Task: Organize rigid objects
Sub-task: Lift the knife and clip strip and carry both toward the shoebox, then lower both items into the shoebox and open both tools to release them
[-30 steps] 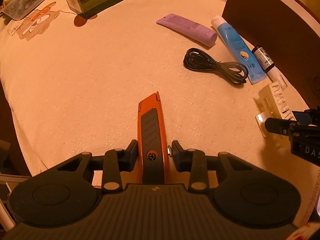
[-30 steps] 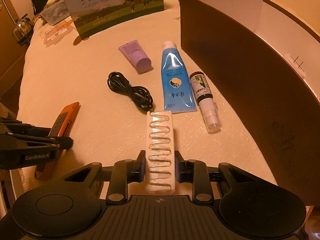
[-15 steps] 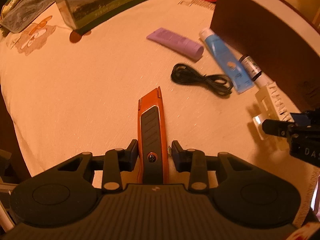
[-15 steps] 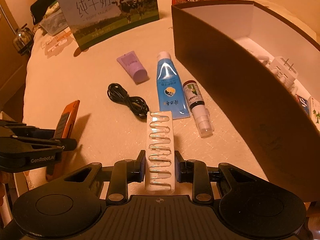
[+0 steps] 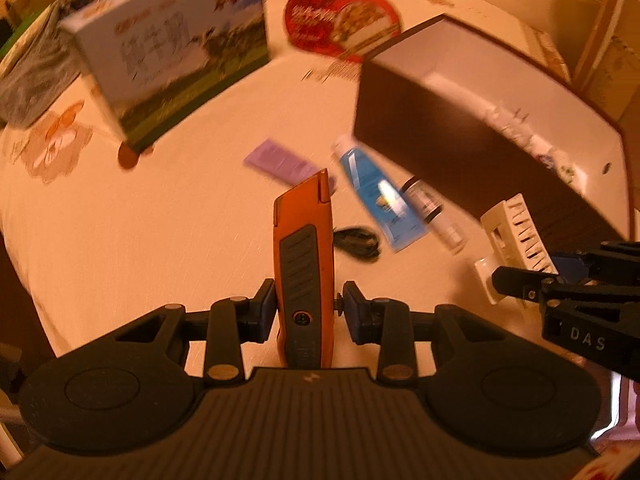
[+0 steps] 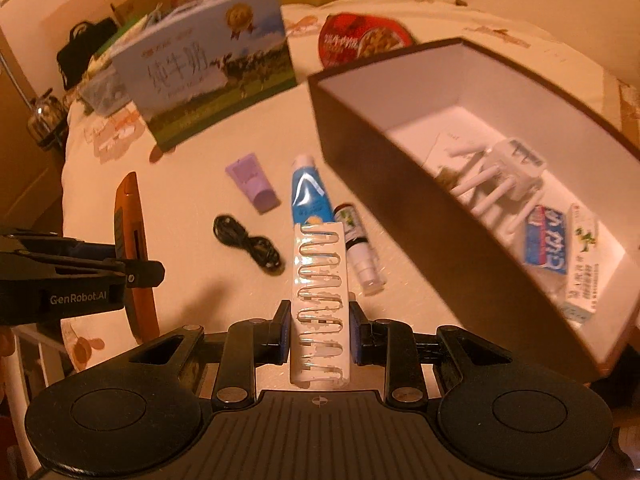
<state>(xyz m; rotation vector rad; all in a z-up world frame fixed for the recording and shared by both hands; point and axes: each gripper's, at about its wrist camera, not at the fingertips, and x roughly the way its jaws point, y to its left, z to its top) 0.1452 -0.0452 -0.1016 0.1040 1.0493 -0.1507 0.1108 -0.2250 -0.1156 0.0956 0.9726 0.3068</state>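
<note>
My left gripper is shut on an orange and grey utility knife, held above the table; it also shows in the right wrist view. My right gripper is shut on a white plastic piece with a metal zigzag coil, also seen in the left wrist view. Both are lifted near the brown box, whose white inside holds a white plug-like item and small packets.
On the table lie a purple tube, a blue tube, a small spray bottle and a coiled black cable. A milk carton box and a red snack pack stand at the back.
Both grippers have risen with their objects and tilted up toward the brown box; its inside has come into the right wrist view.
</note>
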